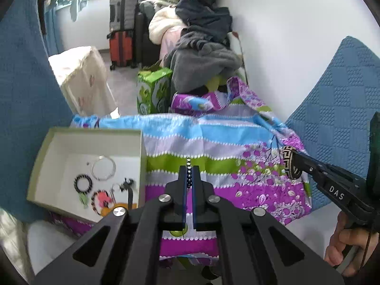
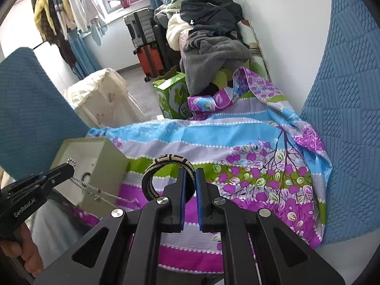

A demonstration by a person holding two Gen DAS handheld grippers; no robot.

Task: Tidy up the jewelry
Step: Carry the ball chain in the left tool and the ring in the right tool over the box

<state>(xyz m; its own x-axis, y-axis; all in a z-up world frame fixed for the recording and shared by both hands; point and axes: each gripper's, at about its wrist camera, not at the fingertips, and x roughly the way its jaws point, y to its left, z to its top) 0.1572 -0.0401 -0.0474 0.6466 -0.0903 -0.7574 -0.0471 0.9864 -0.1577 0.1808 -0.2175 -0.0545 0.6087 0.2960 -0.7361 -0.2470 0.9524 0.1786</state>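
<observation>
A bead chain [image 1: 188, 166] is clamped in the left gripper [image 1: 189, 173], nearer the jewelry box [image 1: 142, 156] at left; the woven bangle [image 2: 166, 163] is clamped in the right gripper [image 2: 190, 178].

Each black hand-held gripper [image 1: 189, 169] has blue finger pads [image 2: 182, 185], silver screws, white lettering.

Glossy printed cloth [image 2: 213, 137]; matt cardboard box [image 1: 95, 140]

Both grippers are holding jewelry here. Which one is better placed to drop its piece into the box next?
Left. The left gripper, shut on the bead chain, is right beside the open box; the right gripper holds the woven bangle farther away.
</observation>
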